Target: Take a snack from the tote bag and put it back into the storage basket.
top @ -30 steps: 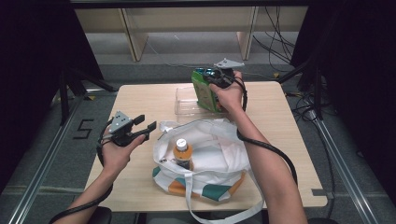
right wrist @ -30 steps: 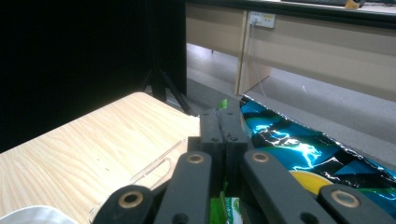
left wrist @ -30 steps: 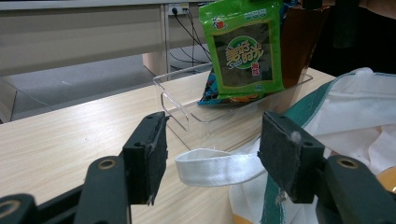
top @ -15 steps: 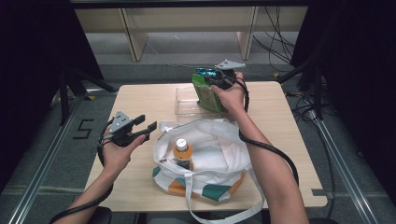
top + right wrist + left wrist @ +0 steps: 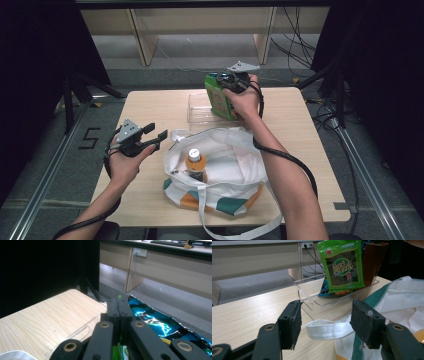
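Here, seen from above, my right gripper point(image 5: 234, 82) is clamped tight on the top edge of a green snack packet point(image 5: 219, 98), holding it upright in a clear plastic tray point(image 5: 197, 109) at the far side of the wooden table point(image 5: 310, 150). In the right gripper view my jaws are pressed together on the packet, with a shiny blue packet point(image 5: 160, 323) just beside them. My left gripper point(image 5: 155, 136) hovers near the table's left edge with its jaws spread apart and gripping nothing. In the left gripper view a white strap point(image 5: 327, 329) of the tote bag point(image 5: 235, 165) lies between my jaws without touching them. The bag sits open on the near half of the table, and a bottle with an orange label point(image 5: 195, 162) stands inside it.
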Demonstrator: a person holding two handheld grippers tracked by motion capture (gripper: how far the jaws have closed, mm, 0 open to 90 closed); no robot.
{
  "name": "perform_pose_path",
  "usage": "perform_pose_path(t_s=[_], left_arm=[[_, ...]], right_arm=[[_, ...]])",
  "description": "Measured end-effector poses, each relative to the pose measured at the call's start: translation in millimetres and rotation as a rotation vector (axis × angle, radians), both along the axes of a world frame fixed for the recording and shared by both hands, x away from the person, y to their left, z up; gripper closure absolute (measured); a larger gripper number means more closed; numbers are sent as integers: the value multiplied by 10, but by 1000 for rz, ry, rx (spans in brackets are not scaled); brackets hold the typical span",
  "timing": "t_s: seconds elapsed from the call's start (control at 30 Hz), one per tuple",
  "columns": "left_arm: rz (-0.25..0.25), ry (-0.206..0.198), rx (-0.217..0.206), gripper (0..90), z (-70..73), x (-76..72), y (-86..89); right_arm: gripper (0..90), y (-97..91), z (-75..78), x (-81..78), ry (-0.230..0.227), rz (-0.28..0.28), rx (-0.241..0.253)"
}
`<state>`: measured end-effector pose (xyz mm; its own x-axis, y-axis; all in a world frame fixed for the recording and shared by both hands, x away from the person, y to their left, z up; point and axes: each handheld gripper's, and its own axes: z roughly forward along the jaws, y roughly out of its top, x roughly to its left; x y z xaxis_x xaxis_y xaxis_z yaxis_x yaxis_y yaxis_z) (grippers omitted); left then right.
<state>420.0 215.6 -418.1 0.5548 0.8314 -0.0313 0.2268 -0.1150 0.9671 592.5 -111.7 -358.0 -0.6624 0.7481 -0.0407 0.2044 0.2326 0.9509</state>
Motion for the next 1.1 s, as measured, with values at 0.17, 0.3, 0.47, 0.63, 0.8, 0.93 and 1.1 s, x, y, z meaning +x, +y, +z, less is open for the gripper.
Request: perform_pose_path(t_s=[0.17,0.3,0.47,0.63,0.8,0.93,1.1], left_arm=[[-1,2,1,409,0,-3,0],[-5,-1,2,409,-1,2,-6],[-1,1,0,410,2,0,0],[-7,-3,5,410,-4,5,-5],[-3,2,0,410,-3,3,-2],[-3,1,0,410,1,2,-4],[0,2,1,411,-1,-2,-4]], right_arm=[[900,23,-59,18,19,-1,-1],[900,26,-78,32,9,2,-20],[900,58,-42,21,2,2,-12],[900,73,-26,25,-7,3,-16],[900,86,-37,48,-11,4,-17],[900,103,-48,66,-18,-1,-16],[900,114,-86,75,6,2,-22]])
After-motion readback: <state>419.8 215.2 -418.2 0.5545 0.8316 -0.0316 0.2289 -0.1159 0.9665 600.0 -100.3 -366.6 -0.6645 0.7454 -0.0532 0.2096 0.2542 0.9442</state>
